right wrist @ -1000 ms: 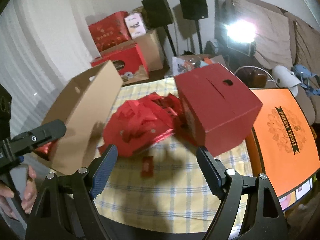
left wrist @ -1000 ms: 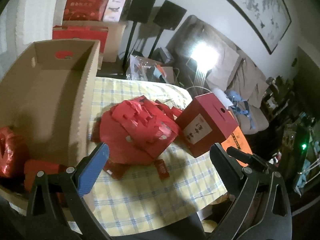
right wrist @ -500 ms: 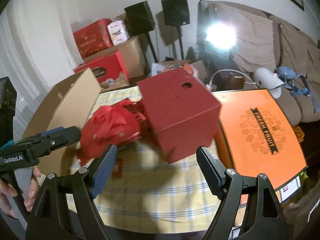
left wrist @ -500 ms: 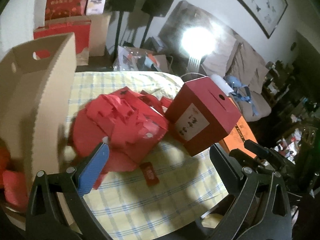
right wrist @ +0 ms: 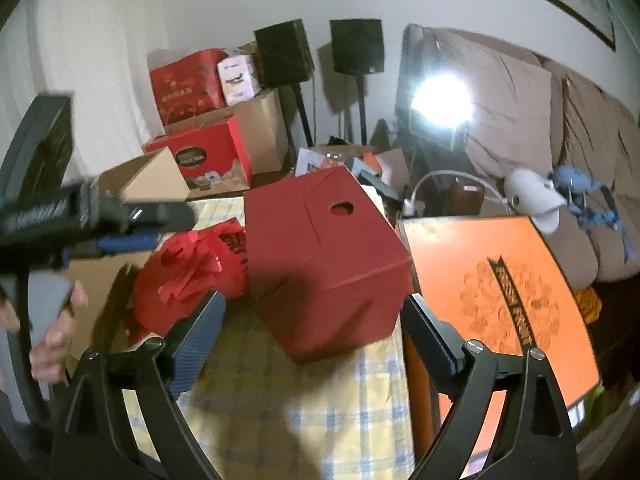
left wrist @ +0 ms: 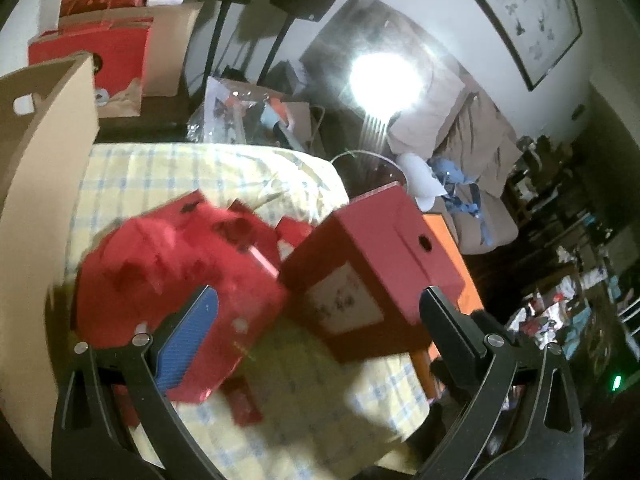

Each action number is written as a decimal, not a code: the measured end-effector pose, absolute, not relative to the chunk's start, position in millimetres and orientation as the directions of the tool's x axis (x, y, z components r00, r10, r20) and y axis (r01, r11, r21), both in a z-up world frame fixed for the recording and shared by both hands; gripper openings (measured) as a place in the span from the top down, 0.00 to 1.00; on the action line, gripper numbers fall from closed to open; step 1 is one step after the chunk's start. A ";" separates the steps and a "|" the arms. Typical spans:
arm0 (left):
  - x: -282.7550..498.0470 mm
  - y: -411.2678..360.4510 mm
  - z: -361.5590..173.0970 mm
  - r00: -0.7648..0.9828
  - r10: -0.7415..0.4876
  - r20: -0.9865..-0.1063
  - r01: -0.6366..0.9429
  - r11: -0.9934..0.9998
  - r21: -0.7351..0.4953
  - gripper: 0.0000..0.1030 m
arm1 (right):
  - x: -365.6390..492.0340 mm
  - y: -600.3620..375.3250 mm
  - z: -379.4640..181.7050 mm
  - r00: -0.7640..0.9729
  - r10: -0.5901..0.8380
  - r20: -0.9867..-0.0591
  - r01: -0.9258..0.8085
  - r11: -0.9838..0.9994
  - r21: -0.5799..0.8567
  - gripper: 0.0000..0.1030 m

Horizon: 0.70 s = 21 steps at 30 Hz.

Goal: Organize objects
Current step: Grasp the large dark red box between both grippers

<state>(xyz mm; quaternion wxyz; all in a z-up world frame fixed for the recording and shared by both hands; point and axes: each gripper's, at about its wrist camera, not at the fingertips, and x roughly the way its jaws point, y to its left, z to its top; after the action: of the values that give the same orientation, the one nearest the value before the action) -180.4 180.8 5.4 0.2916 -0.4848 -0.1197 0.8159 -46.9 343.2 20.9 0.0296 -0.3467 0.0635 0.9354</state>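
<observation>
A dark red cube box with a round hole in its top stands on the yellow checked tablecloth; it also shows in the left wrist view. A heap of red paper bags lies to its left, also in the right wrist view. My left gripper is open and empty, low over the heap and box. My right gripper is open and empty, its fingers on either side of the red box's near corner. The left gripper body shows at the left of the right wrist view.
A tall brown cardboard box stands at the table's left. A flat orange fruit box lies right of the red box. A small red packet lies on the cloth. Cartons, speakers, a bright lamp and a sofa stand behind.
Both grippers have moved forward and to the right, closer to the red box and the heap. The right gripper now straddles the box's near corner. Jaws stay open.
</observation>
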 end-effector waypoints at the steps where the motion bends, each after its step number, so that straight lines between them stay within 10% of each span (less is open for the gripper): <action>1: -183.6 184.1 5.2 -0.361 0.591 -0.721 -0.361 -0.802 -0.477 0.02 | -48.5 342.8 19.7 -0.760 0.017 -0.649 -0.095 -0.992 0.085 0.09; 21: -224.6 223.5 -27.3 -0.286 0.634 -0.719 -0.374 -0.764 -0.525 0.02 | -73.3 351.0 -14.4 -0.767 0.045 -0.640 -0.076 -0.997 0.021 0.01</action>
<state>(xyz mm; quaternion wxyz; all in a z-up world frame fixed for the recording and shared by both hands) -224.6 223.5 -27.3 0.3183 -0.5056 -0.1285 0.7916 -73.3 351.0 -14.4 0.0321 -0.3400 0.0228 0.9396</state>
